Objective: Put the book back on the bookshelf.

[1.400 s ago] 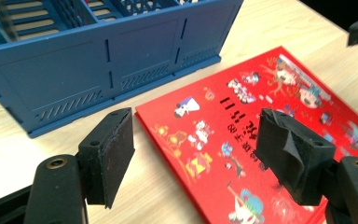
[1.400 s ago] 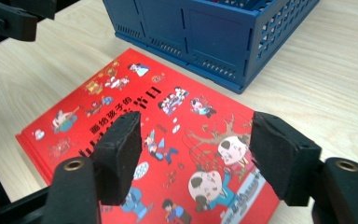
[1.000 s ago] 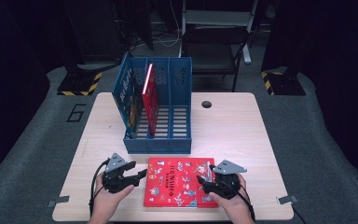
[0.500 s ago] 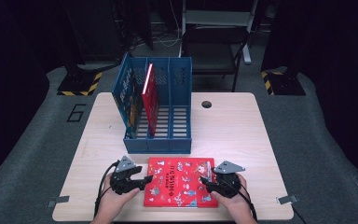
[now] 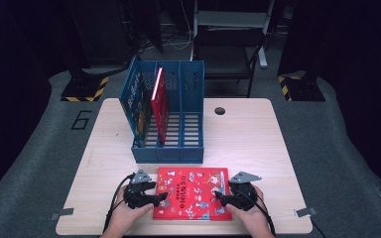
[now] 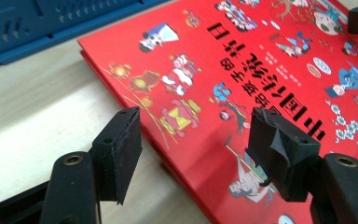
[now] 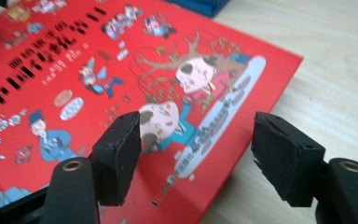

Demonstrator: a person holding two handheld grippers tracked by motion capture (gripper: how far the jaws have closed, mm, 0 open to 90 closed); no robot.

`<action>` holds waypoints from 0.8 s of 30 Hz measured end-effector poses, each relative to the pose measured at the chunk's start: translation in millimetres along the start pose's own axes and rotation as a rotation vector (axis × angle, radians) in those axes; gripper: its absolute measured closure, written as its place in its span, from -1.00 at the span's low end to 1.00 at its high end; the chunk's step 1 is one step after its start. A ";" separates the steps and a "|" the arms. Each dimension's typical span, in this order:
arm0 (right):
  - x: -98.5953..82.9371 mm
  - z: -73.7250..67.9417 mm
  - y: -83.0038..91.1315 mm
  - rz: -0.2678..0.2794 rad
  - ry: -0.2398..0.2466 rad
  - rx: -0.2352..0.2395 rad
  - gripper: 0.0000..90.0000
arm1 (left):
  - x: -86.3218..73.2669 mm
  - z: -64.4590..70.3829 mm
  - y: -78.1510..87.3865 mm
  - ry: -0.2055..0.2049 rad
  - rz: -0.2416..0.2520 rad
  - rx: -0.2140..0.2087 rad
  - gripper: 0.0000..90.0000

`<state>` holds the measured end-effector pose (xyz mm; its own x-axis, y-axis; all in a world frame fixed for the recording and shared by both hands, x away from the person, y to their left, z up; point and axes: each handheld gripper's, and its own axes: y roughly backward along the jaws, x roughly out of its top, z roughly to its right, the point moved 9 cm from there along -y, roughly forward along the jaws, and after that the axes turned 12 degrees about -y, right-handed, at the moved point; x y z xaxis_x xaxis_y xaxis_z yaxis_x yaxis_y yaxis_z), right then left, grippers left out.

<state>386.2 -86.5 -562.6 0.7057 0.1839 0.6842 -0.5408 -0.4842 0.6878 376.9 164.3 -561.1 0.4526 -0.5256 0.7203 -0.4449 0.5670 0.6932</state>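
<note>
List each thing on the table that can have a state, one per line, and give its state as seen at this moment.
Red book: closed, lying flat at the table's near edge.
Blue file rack: upright, holding books.
Red book in rack: standing on edge, leaning left.
Blue book in rack: standing, leaning.
Left gripper: jaws open, astride the flat book's left edge.
Right gripper: jaws open, astride its right edge.

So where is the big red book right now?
In the high view the big red book lies flat at the table's near edge, just in front of the blue file rack, between the left claw and right claw.
</note>
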 end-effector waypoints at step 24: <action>-5.8 4.7 -4.2 -0.043 -0.158 0.081 -0.33 | -8.9 6.3 -5.3 0.062 -0.001 -0.007 -0.39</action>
<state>386.5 -89.6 -570.6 0.7940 0.0727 0.6036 -0.4741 -0.5474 0.6896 370.4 162.0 -571.0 0.4999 -0.4858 0.7170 -0.4393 0.5713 0.6933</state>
